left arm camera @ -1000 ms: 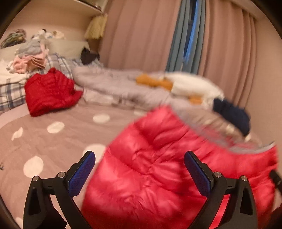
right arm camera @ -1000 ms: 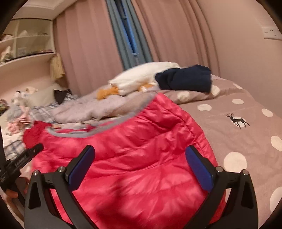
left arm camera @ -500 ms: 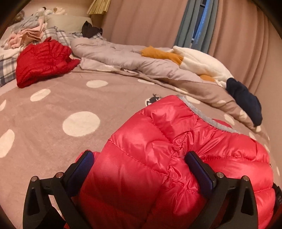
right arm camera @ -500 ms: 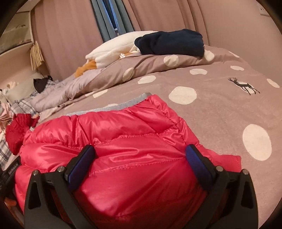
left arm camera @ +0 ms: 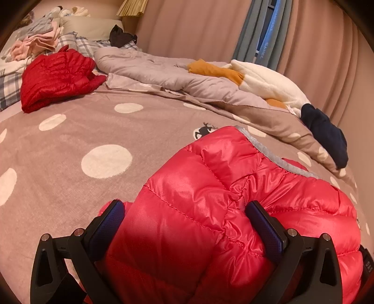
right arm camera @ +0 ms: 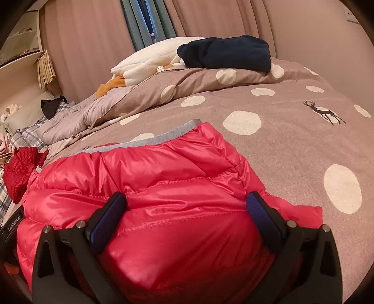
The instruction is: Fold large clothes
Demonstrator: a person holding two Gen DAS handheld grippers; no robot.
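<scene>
Pink puffer jacket [left arm camera: 210, 210] lies on the bed [left arm camera: 70, 145], on a brown cover with white dots, near the front edge of both views. Its grey trim runs along the far edge.

Left gripper [left arm camera: 184, 217]: jaws set wide apart, padded jacket bulging up between the blue pads [left arm camera: 264, 224]; the pads sit against the fabric at each side, but a firm pinch cannot be confirmed. Right gripper [right arm camera: 187, 208]: same condition, jaws wide, jacket bulk filling the gap, pads [right arm camera: 107, 217] touching fabric.

Left wrist view only: a dark red quilted jacket [left arm camera: 56, 77] bunched at far left, shown whole; a pile of pink and grey clothes [left arm camera: 37, 39] behind it; a grey quilt [left arm camera: 163, 72] rolled across the bed.

Right wrist view only: a deer print [right arm camera: 323, 112] on the cover to the right of the jacket; shelves [right arm camera: 21, 46] at far left; a wall socket [right arm camera: 351, 15] upper right. The dark red jacket shows here only as a partial corner.

Both views: navy garment [right arm camera: 226, 52] resting beside a white fleece item [right arm camera: 149, 60], curtains [left arm camera: 198, 28] behind
</scene>
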